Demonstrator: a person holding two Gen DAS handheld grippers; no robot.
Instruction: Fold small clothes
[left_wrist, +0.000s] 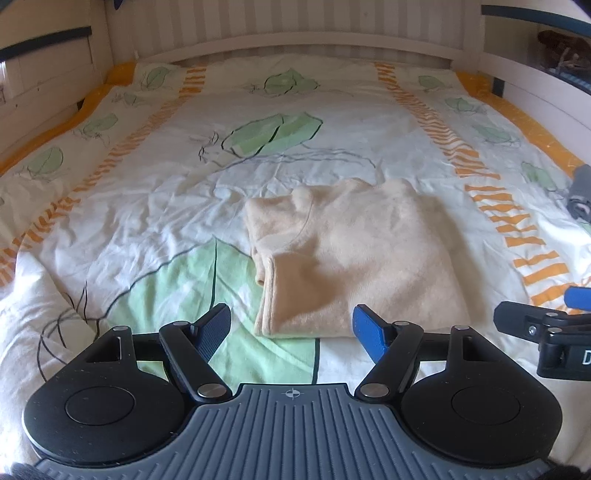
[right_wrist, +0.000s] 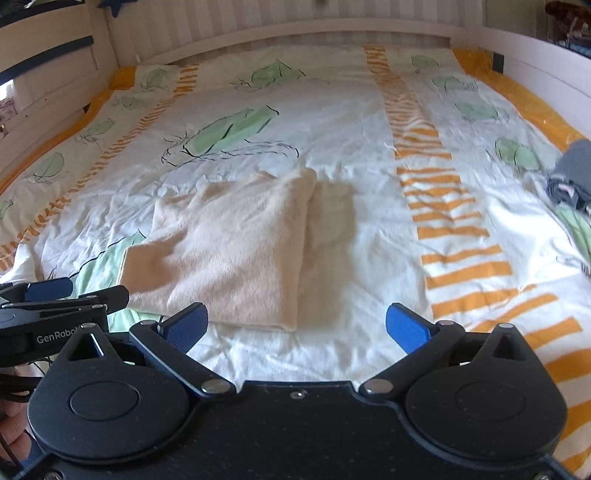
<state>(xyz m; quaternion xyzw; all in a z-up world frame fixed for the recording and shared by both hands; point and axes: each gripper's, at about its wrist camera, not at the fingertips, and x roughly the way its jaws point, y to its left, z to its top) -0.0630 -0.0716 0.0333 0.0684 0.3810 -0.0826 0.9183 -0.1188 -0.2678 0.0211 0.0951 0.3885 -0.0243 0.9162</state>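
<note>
A cream fleece garment (left_wrist: 354, 254) lies folded into a rough rectangle on the bed; it also shows in the right wrist view (right_wrist: 236, 247). My left gripper (left_wrist: 291, 328) is open and empty, its blue pads spread wide just short of the garment's near edge. My right gripper (right_wrist: 295, 325) is open and empty, just short of the garment's near right corner. The right gripper shows at the right edge of the left wrist view (left_wrist: 535, 325); the left gripper shows at the left edge of the right wrist view (right_wrist: 66, 295).
The bed is covered by a white duvet (left_wrist: 184, 206) with green leaf prints and orange stripes. A pile of grey clothes (right_wrist: 569, 177) lies at the bed's right side. White rails (left_wrist: 295, 40) enclose the bed at the back and sides.
</note>
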